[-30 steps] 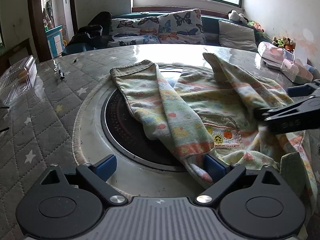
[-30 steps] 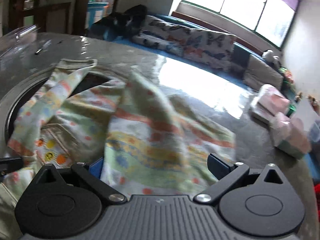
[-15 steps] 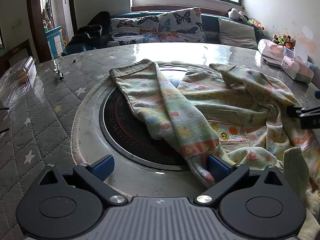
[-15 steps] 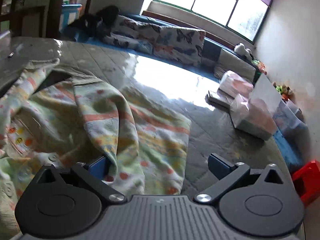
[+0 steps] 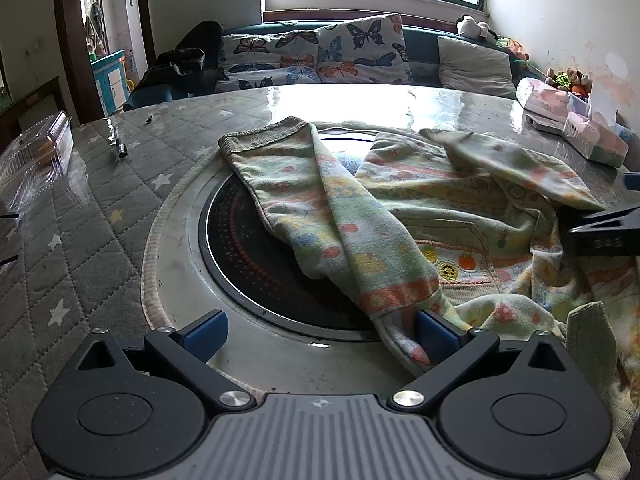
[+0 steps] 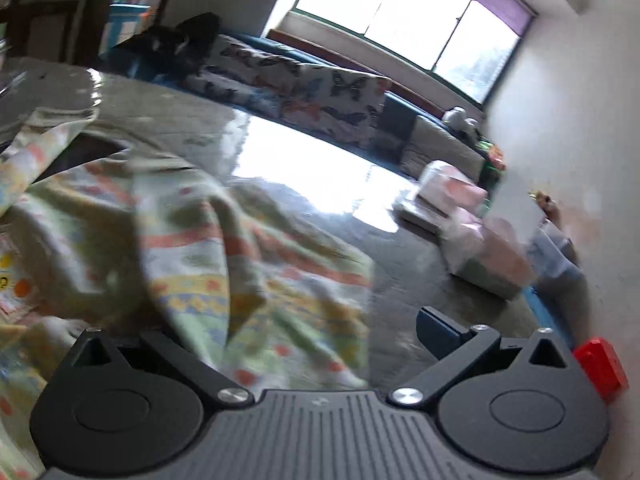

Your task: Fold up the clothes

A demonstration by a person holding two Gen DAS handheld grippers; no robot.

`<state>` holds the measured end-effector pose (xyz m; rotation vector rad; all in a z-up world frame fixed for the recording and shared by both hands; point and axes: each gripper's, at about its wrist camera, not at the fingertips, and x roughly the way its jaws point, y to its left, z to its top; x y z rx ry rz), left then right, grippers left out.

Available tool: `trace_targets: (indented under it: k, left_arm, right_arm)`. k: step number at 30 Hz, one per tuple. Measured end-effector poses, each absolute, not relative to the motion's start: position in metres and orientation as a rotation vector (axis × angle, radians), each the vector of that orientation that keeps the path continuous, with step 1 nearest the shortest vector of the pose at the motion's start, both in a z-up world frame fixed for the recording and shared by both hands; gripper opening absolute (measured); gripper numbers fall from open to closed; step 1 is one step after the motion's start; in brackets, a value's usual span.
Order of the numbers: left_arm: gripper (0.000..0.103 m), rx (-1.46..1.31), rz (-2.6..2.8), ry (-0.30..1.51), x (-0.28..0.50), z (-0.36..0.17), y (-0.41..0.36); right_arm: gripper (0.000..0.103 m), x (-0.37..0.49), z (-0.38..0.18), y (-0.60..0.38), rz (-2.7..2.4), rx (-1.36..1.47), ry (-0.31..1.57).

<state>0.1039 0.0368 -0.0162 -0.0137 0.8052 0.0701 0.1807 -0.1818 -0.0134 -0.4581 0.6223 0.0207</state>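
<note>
Garment: a child's printed cardigan (image 5: 460,220), pastel bands and a small embroidered pocket, sprawls rumpled over the centre of a round table (image 5: 100,208), one sleeve (image 5: 304,184) lying across the dark inset hotplate (image 5: 256,264).
Handling: soft, light knit, likely to sag and bunch when lifted; ribbed cuffs and hem look the firmest places to pinch.
Left gripper (image 5: 320,330): jaws wide apart, holding nothing; cloth lies against its right pad.
Right gripper (image 6: 320,332): jaws spread, nothing pinched; cloth drapes over its left finger, view blurred.
Surroundings: tissue packs (image 5: 592,140) to the right, clear plastic box (image 5: 36,160) to the left, butterfly-cushioned sofa (image 5: 320,56) behind.
</note>
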Motion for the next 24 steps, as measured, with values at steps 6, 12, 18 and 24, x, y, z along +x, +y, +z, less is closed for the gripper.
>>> trace_targets:
  k: [6,12,18,24]
  left_arm:
    - [0.103,-0.013,0.072,0.806,0.104,-0.017,0.036]
    - [0.103,-0.010,0.074,0.806,0.104,-0.017,0.036]
    - [0.103,-0.007,0.073,0.806,0.103,-0.017,0.035]
    - [0.103,-0.004,0.076,0.812,0.105,-0.016,0.033]
  right_arm:
    - [0.103,0.165,-0.004,-0.231,-0.138,-0.433,0.587]
    - [0.103,0.140,-0.001,-0.293,-0.247,-0.278,0.604]
    - [0.103,0.111,-0.014,-0.358,-0.228,0.029,0.694]
    - [0.103,0.092,-0.023,-0.379,-0.202,0.130,0.712]
